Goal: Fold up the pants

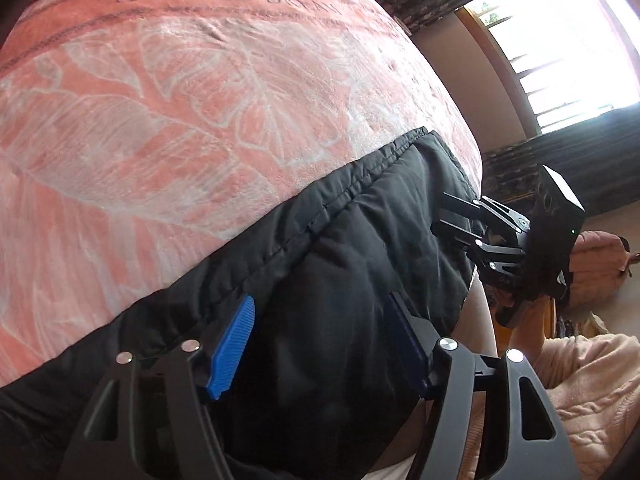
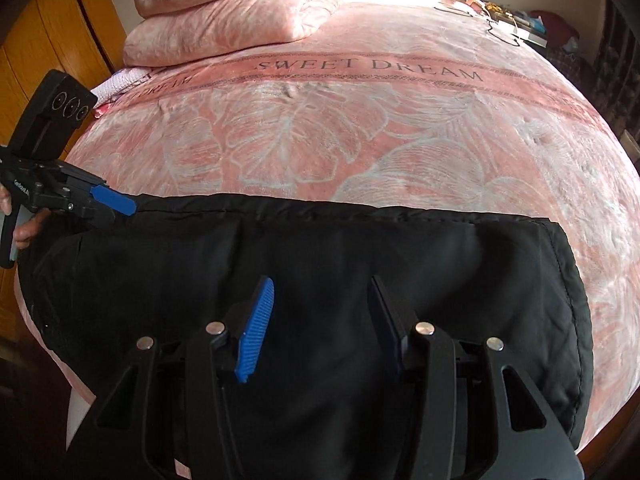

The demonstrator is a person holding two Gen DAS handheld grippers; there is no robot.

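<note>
Black padded pants [image 2: 320, 248] lie flat across the near edge of a bed covered by a pink leaf-print blanket [image 2: 320, 140]. In the right wrist view my right gripper [image 2: 320, 308] hovers over the middle of the pants, its blue pads [image 2: 256, 328] apart with only flat fabric behind them. My left gripper [image 2: 120, 210] reaches the pants' far left corner from the side. In the left wrist view the left gripper [image 1: 320, 320] stands open over the pants [image 1: 340, 248] near their stitched edge. My right gripper [image 1: 442, 214] is at the pants' far end there.
A folded pink quilt [image 2: 232, 12] lies at the bed's far left. A wooden wardrobe [image 2: 48, 40] stands left of the bed. Small clutter [image 2: 520, 20] sits at the far right corner. A bright window [image 1: 560, 40] lies beyond the bed. A pink knitted sleeve [image 1: 592, 400] is near my left gripper.
</note>
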